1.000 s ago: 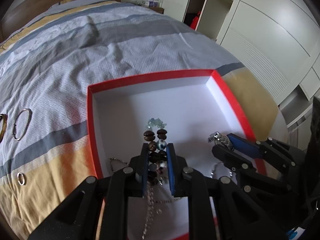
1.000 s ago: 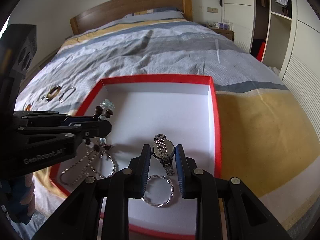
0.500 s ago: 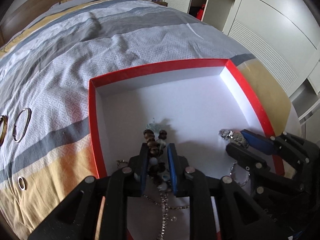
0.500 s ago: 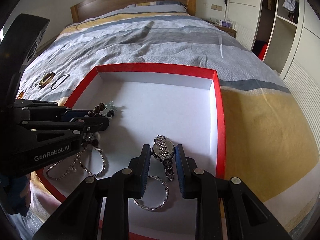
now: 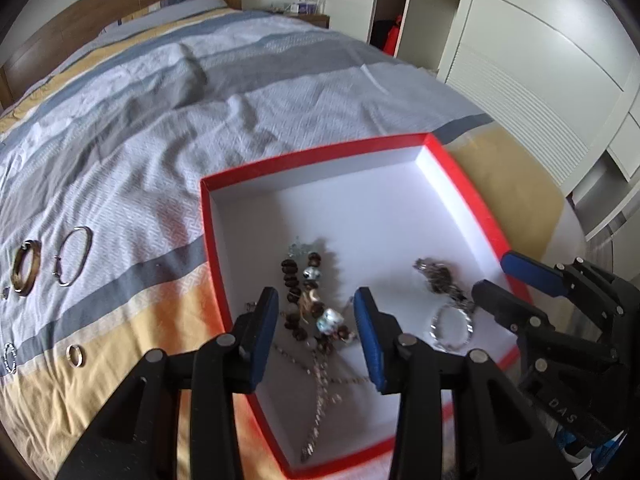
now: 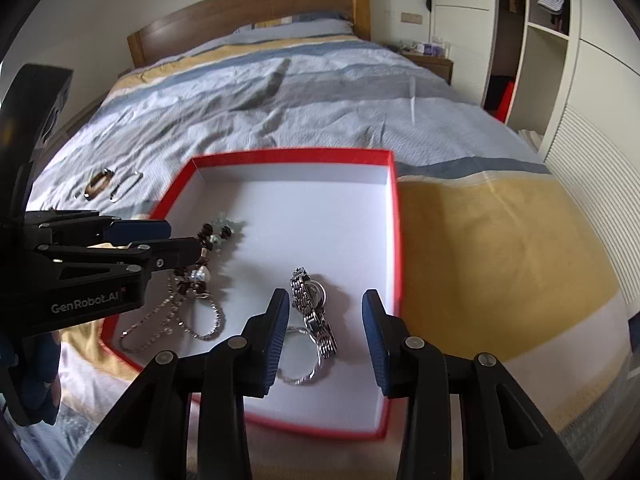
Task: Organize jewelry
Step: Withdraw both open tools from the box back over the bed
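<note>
Drop-off step: left claw (image 5: 316, 334) and right claw (image 6: 326, 330) both opening, pinching nothing, over beaded bracelet (image 5: 308, 304) and watch (image 6: 314, 308) lying near the red box's (image 6: 394, 216) near edge; next, likely fetch bangles (image 5: 72, 256) by the bed's left edge.

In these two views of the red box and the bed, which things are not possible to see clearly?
- Left wrist view: silver chain is motion-blurred; links unreadable.
- Left wrist view: watch is blurred; the right gripper covers its strap end.
- Right wrist view: the left gripper hides part of the beaded bracelet.
- Right wrist view: bangles on the bedspread are too small.
</note>
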A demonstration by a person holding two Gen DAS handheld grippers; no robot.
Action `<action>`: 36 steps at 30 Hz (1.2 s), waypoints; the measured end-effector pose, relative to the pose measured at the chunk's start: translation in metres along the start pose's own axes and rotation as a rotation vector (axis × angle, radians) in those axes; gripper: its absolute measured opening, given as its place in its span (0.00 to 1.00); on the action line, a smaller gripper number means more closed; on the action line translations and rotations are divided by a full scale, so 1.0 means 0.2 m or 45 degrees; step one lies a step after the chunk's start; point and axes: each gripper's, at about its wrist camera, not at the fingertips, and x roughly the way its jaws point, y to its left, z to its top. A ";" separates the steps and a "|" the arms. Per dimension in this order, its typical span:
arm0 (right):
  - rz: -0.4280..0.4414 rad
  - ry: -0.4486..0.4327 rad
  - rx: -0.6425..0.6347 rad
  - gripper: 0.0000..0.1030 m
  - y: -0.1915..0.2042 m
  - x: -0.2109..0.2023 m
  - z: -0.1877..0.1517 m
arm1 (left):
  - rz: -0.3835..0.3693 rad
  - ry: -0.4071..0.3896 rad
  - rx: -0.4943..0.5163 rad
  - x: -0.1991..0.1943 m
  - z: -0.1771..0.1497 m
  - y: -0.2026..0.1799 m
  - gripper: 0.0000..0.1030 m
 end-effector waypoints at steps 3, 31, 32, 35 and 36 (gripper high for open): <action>-0.009 -0.026 0.005 0.44 0.01 -0.09 -0.01 | -0.007 -0.032 -0.003 -0.11 -0.03 -0.01 0.37; 0.032 -0.195 0.036 0.56 0.33 -0.74 -0.21 | 0.060 -0.209 -0.100 -0.87 -0.52 0.15 0.48; 0.038 -0.197 0.034 0.56 0.34 -0.75 -0.22 | 0.076 -0.218 -0.106 -0.90 -0.54 0.16 0.48; 0.061 -0.202 0.016 0.56 0.40 -0.78 -0.24 | 0.140 -0.243 -0.137 -0.97 -0.61 0.21 0.48; 0.066 -0.202 0.010 0.56 0.42 -0.78 -0.24 | 0.173 -0.249 -0.150 -0.99 -0.64 0.23 0.48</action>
